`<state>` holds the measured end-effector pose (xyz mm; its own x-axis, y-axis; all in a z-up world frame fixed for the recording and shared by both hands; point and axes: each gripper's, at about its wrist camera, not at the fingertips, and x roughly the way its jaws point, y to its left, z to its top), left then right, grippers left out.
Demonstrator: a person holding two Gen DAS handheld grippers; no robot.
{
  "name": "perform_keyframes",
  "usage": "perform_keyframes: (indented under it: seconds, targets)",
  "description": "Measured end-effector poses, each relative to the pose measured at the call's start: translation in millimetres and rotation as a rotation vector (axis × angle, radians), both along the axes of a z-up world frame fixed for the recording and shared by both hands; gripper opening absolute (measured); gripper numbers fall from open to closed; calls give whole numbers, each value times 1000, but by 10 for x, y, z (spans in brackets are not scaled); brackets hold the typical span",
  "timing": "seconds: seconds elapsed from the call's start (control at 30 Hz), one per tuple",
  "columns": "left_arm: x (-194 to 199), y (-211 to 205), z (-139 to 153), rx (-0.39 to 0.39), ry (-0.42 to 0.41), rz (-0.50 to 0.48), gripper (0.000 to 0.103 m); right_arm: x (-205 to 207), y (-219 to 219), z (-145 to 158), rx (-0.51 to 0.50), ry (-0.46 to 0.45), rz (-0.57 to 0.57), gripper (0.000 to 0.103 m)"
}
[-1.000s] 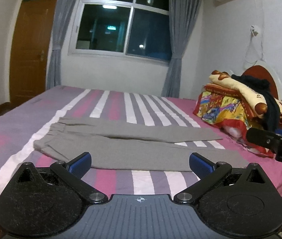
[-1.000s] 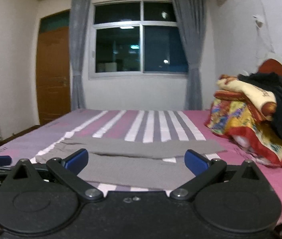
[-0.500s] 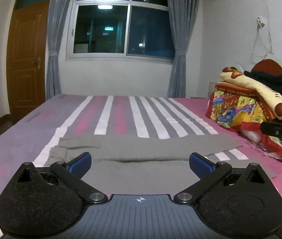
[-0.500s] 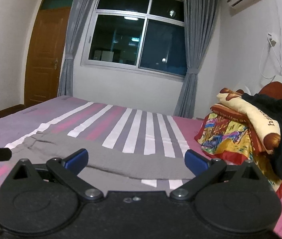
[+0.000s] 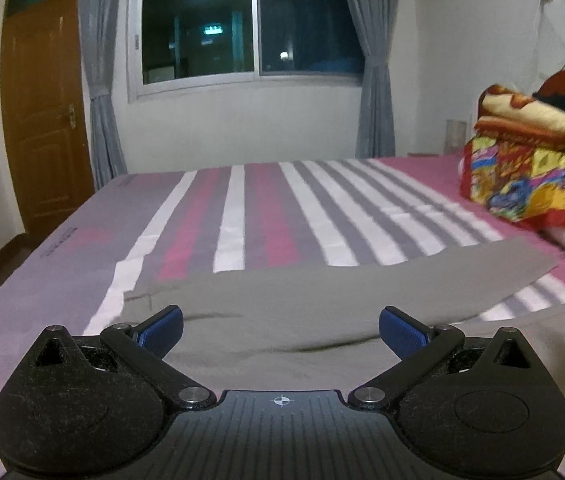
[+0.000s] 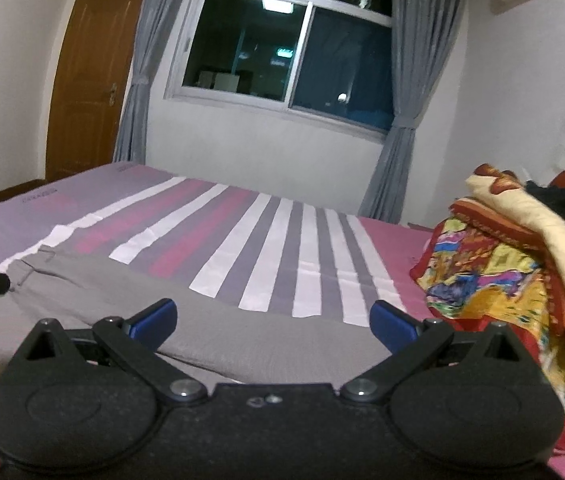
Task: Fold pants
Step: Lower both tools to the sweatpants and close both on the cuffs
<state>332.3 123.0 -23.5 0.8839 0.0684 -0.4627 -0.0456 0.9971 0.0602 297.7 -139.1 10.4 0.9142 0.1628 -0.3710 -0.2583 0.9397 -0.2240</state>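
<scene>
Grey pants (image 5: 322, 300) are laid out flat across the near side of the striped bed (image 5: 266, 208), legs stretched toward the pile of colourful blankets (image 5: 530, 168) at the headboard end. One leg edge runs out to a point near those blankets, and the waistband end is over on the opposite side, close to the bed's white stripe.

The left gripper (image 5: 281, 326) sits low right over the pants, blue fingers (image 5: 162, 328) spread wide apart, nothing between them, just grey fabric showing through the gap. Can't tell if the tips are actually touching the cloth.

The right gripper (image 6: 272, 322) is the same deal: jaws wide, holding nothing, hovering over the pants (image 6: 202, 320) on the side nearer the blankets (image 6: 502, 272). The window (image 6: 286, 48) is dark behind the bed.
</scene>
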Motion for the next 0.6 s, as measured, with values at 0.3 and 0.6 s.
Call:
perform_keyframes:
  seconds: [0.3,0.6]
  targets:
    - [1292,1432,-483,3,141,15,103,1393,244,-528,11,108,199,94]
    - [2285,2411,-1146,-101,366,-61,71,2741,634,-1164,-56,335,447,67]
